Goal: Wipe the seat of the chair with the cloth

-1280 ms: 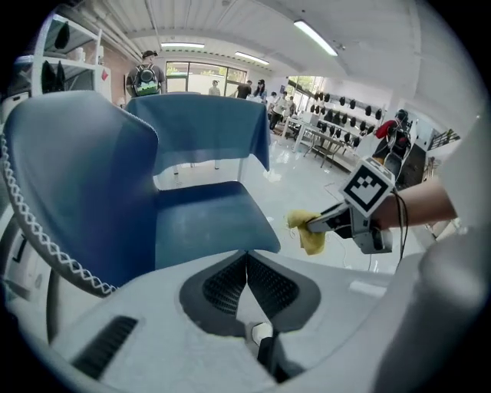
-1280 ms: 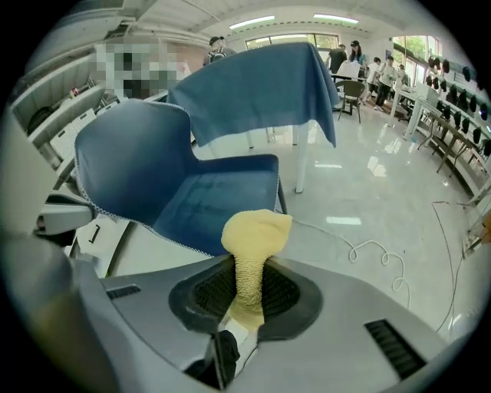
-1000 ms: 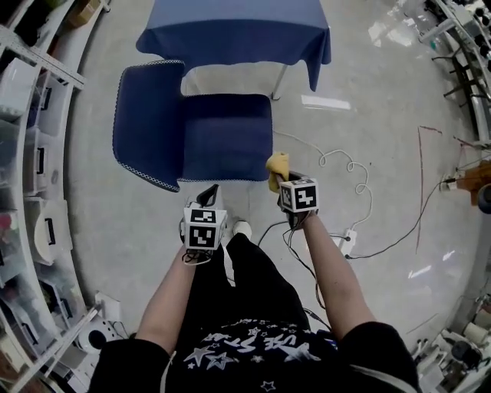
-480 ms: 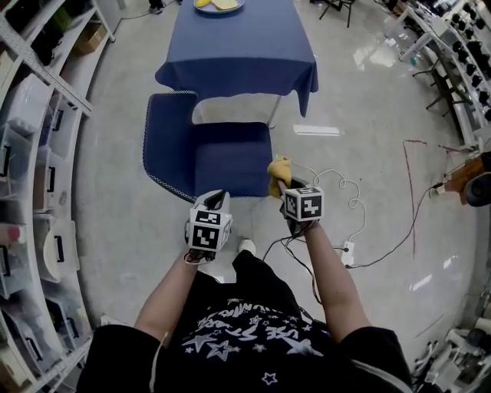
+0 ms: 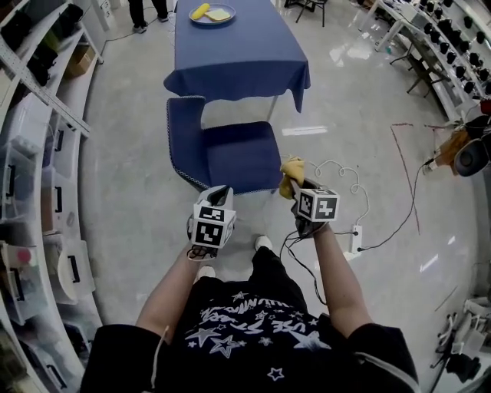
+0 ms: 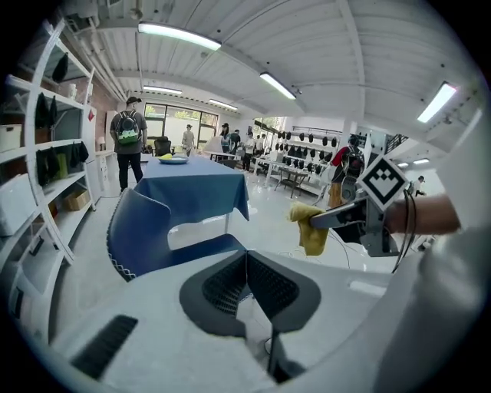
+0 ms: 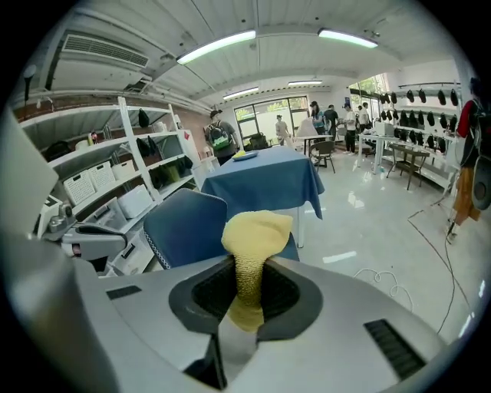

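Observation:
A blue chair [image 5: 230, 153] stands on the floor in front of me, its back to the left and its seat [image 5: 242, 157] bare. My right gripper [image 5: 294, 184] is shut on a yellow cloth [image 5: 291, 170], held just off the seat's right front corner. In the right gripper view the cloth [image 7: 253, 238] bunches up out of the jaws, with the chair [image 7: 188, 226] behind it. My left gripper [image 5: 219, 192] hovers at the seat's front edge, shut with nothing in it. The left gripper view shows the chair [image 6: 149, 230] and the cloth [image 6: 309, 229].
A table with a blue cover [image 5: 234, 50] stands right behind the chair, carrying a plate [image 5: 212, 13]. Shelving with bins [image 5: 31, 153] lines the left side. A white cable and power strip [image 5: 354, 230] lie on the floor to the right. People stand far back.
The view has tilted up and back, so chair and table sit higher and smaller. Both grippers stay at the seat's front edge, the right one still holding the cloth.

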A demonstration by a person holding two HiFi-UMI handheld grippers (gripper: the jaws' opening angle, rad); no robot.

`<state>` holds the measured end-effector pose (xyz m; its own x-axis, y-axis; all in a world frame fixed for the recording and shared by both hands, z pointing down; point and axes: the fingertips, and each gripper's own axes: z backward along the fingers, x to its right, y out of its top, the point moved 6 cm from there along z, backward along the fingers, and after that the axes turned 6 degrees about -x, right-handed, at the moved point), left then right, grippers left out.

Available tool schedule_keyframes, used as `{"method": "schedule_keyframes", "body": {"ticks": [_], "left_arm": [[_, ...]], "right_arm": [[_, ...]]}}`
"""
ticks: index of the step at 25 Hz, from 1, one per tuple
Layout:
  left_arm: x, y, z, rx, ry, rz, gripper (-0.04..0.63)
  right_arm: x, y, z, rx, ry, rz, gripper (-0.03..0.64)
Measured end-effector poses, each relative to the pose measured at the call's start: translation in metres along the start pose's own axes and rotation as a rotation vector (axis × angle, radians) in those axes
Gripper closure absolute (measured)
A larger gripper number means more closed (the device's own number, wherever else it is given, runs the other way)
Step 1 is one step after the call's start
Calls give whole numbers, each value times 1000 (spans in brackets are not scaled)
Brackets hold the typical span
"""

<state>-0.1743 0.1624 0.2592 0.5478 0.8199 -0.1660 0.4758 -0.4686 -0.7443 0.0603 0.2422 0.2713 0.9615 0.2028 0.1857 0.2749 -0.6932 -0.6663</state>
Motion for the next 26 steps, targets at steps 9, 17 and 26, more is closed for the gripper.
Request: {"method": "schedule_keyframes", "body": {"ticks": [9,17,26], "left_arm": [[-33,-38,65,54,-43,-20,575],[-55,-75,108,50,-104,-65,575],[-62,-93,115,35,-100,-63,575]], "right_arm": [[-81,-42,34,39,-27,13,551],[-143,-88,51,68,-62,-63,551],[-161,-120,67,50,-71,-65,551]]}}
